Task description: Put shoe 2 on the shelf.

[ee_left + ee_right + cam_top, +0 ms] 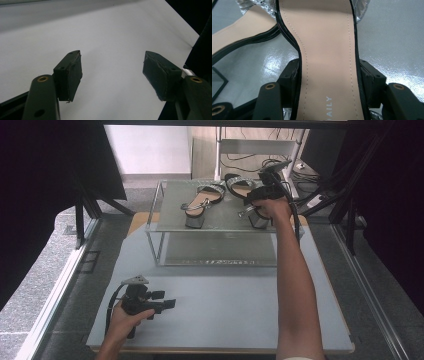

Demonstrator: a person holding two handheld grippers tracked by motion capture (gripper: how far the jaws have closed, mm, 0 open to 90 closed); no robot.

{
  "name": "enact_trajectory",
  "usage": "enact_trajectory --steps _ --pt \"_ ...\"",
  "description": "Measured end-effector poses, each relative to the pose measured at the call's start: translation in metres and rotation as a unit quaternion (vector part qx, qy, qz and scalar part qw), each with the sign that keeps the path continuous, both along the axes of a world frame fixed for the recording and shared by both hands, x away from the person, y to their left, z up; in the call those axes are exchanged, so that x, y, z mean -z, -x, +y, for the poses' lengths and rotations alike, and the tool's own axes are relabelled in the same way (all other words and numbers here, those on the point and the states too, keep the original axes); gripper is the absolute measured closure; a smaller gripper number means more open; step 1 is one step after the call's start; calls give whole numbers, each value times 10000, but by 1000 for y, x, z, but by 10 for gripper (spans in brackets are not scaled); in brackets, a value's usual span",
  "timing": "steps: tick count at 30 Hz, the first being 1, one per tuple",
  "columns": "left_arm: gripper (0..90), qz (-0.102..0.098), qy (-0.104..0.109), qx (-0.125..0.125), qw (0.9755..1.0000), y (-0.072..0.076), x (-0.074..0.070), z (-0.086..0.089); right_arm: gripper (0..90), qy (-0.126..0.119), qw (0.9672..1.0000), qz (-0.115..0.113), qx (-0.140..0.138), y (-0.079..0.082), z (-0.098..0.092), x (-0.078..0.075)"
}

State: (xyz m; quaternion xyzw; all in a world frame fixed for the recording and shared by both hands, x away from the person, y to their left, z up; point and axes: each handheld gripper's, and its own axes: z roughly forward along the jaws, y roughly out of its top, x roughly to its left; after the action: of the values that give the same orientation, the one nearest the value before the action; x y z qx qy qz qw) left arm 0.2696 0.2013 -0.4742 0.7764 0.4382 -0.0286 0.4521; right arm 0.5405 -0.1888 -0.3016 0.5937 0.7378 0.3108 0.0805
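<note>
Two block-heeled sandals with beige footbeds and silver straps stand on the top shelf of a metal shoe rack [220, 222]. The left sandal [200, 202] stands free. My right gripper [261, 195] reaches over the right sandal [240, 184]. In the right gripper view that gripper [329, 75] has its pads pressed on both edges of the sandal's footbed [327, 37], with the other sandal [242, 27] beside it. My left gripper [170, 304] rests low over the table near the front left. Its jaws [112, 72] stand open with nothing between them.
The rack has a lower shelf [220, 251] and stands at the far half of the grey table [225, 315]. Black curtains hang on both sides. Cables and a stand [260, 150] lie on the floor behind the rack.
</note>
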Motion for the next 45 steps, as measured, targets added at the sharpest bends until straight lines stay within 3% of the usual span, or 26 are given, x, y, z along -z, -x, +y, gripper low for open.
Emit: enact_trajectory --steps 5,9,15,18,21,26,28,31,35,38,40,45 --pt "321 -8 -9 -8 10000 1 0 -1 415 411 9991 86 103 -3 8 1" --pt "321 -17 14 12 10000 2 -1 0 406 818 9964 184 156 -7 18 4" --pt "321 -22 55 -28 10000 2 -3 2 372 952 9949 268 181 -9 22 3" --pt "322 -20 92 -43 9999 1 -4 1 286 842 9964 37 106 -7 22 -1" --pt "323 -6 56 -14 10000 0 -2 -2 270 714 9966 -403 78 -1 22 -11" --pt "326 -111 5 -74 9999 2 -6 -3 277 75 9937 -1116 -68 15 21 -28" --pt "331 -257 -4 -169 9995 5 -13 -1 320 -126 9907 -1329 -251 25 19 -34" --pt "343 -404 172 -341 9985 7 -26 3 409 -297 9843 -1666 -500 45 11 -45" --pt "444 -521 275 -416 9974 1 -42 7 501 -201 9793 -1861 -765 69 -6 -52" --pt "548 -717 234 -560 9956 -7 -61 6 536 45 9778 -1938 -792 84 -22 -50" --pt "640 -902 180 -671 9935 -15 -78 4 575 82 9776 -1973 -722 92 -33 -46" --pt "796 -1192 -82 -933 9884 -46 -118 -4 702 378 9787 -1944 -542 105 -56 -22"
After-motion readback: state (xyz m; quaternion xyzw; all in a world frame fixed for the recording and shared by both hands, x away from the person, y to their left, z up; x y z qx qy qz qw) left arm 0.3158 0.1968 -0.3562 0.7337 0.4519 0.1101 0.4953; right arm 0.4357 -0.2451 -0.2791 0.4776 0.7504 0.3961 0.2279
